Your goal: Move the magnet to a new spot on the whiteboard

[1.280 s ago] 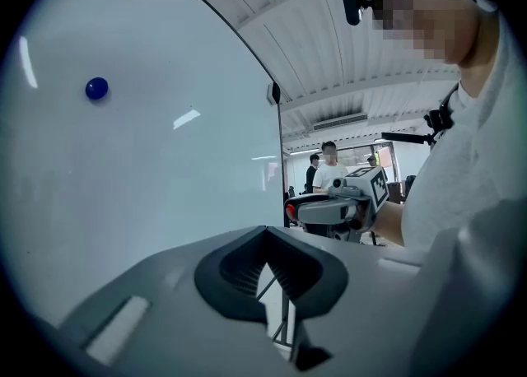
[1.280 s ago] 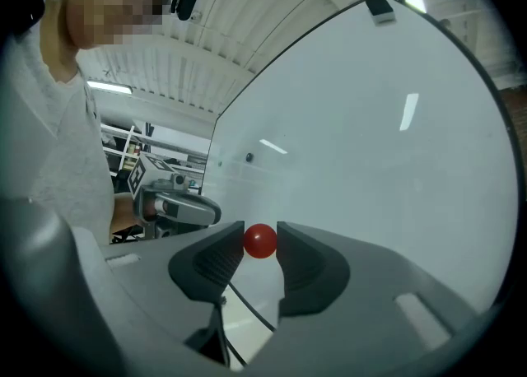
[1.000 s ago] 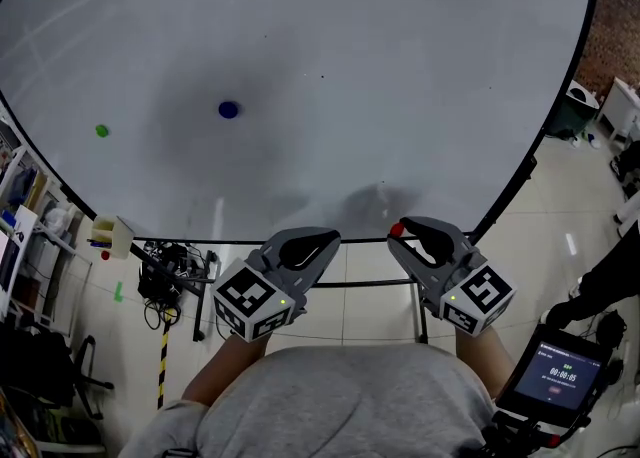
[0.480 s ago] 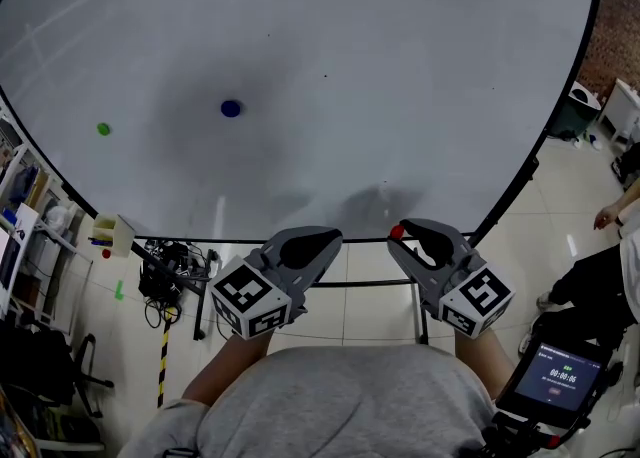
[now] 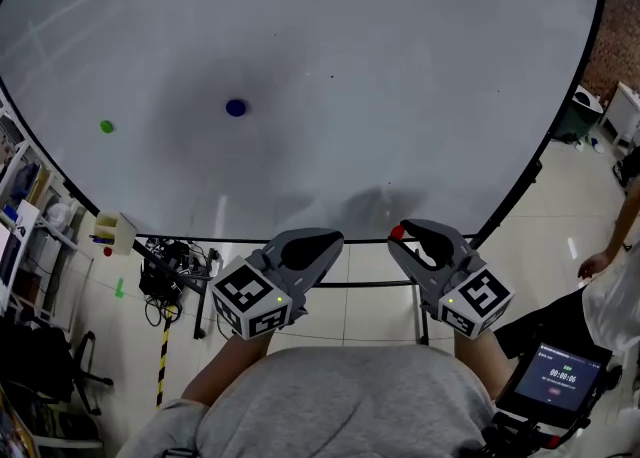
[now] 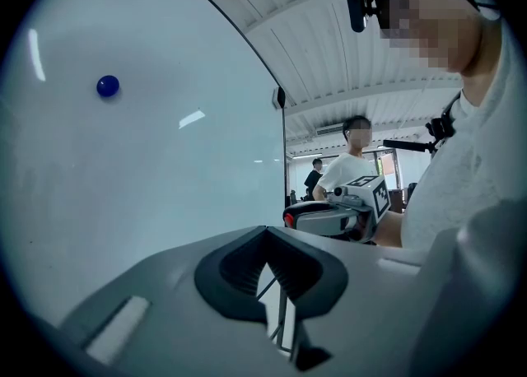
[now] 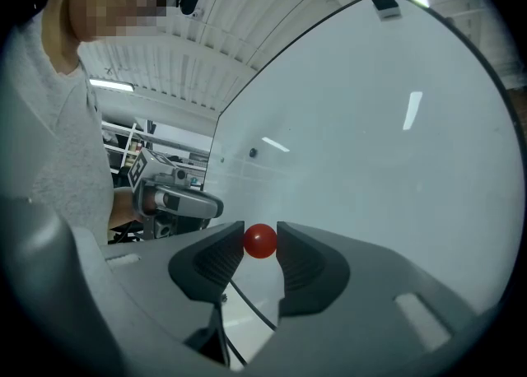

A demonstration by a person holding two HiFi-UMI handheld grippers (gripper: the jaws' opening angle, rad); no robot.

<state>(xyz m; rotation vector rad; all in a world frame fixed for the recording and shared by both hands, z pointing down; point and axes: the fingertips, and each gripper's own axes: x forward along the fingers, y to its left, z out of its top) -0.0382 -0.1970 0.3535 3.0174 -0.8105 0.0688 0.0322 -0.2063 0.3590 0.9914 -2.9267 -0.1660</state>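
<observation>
A large whiteboard [image 5: 350, 66] fills the head view, with a blue magnet [image 5: 236, 107] left of centre and a green magnet [image 5: 106, 127] further left. My right gripper [image 5: 398, 233] hangs below the board's lower edge, shut on a small red magnet [image 5: 397, 232]. The right gripper view shows that red magnet [image 7: 260, 241] pinched between the tips of my right gripper [image 7: 260, 243], away from the board [image 7: 370, 137]. My left gripper [image 5: 335, 238] is beside it, shut and empty. In the left gripper view my left gripper [image 6: 265, 232] has its tips touching, and the blue magnet [image 6: 108, 86] shows on the board.
A small box [image 5: 117, 234] sticks out at the board's lower left, with cables [image 5: 165, 276] on the floor beneath. A screen device [image 5: 560, 371] sits at lower right. A person [image 5: 612, 296] stands on the right, near a bin [image 5: 578, 111].
Both grippers stay where they were, the right one still holding the red magnet. The person at the right edge has shifted.
</observation>
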